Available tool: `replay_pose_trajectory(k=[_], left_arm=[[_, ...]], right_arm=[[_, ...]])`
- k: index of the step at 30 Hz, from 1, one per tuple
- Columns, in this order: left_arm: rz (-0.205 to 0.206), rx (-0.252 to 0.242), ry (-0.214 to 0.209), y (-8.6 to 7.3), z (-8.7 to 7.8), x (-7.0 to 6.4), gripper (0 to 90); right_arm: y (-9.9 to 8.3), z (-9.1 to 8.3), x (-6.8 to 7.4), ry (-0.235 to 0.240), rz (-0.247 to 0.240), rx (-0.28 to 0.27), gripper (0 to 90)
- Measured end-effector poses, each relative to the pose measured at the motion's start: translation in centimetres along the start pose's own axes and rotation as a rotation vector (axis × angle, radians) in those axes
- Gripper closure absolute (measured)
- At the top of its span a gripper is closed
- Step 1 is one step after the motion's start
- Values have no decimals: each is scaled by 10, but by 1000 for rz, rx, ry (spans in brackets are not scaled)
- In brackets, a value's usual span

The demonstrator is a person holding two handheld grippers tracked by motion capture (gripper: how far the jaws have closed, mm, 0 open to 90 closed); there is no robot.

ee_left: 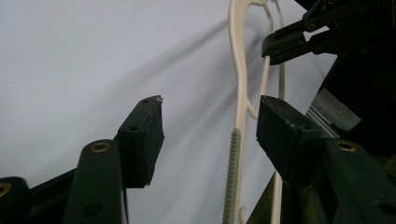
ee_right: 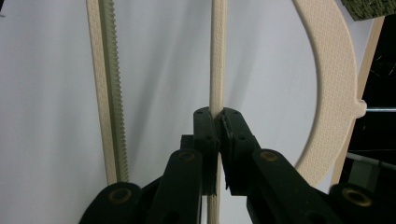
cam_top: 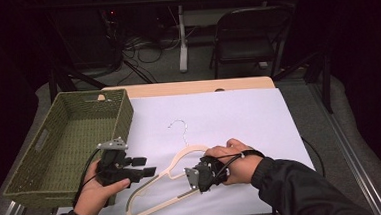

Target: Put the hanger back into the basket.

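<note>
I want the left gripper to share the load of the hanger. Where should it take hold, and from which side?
On the ridged shoulder arm of the hanger, at its left end, coming in from the basket side. That bar already runs between the open fingers of the left gripper, and the right gripper pinches the thin lower bar further along.

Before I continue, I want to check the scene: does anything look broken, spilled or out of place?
Nothing stands out. The cream hanger lies flat on the white sheet, looking whole; the right claw is shut on its thin bar. The left claw is open beside it. The green basket stands upright.
</note>
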State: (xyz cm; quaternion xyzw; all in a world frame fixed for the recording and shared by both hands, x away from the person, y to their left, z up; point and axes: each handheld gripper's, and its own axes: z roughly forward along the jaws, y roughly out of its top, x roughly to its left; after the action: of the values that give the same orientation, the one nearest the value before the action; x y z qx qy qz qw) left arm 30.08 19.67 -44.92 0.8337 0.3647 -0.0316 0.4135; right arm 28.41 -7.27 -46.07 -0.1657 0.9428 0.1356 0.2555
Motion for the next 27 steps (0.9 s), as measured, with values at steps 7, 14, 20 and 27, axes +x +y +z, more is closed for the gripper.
replay_pose_trajectory(k=[7,14,20,27], left_arm=[[22,72,-52,9,21,-8,428],[25,126,-121,14,37,-12,470],[2,148,-151,15,47,-10,542],[-35,176,-177,14,53,-7,580]], right_arm=[[3,0,1,-15,-13,-7,858],[3,0,1,-24,-22,1,858],[4,-1,1,-31,-30,-5,857],[4,-1,1,-35,-29,-6,857]])
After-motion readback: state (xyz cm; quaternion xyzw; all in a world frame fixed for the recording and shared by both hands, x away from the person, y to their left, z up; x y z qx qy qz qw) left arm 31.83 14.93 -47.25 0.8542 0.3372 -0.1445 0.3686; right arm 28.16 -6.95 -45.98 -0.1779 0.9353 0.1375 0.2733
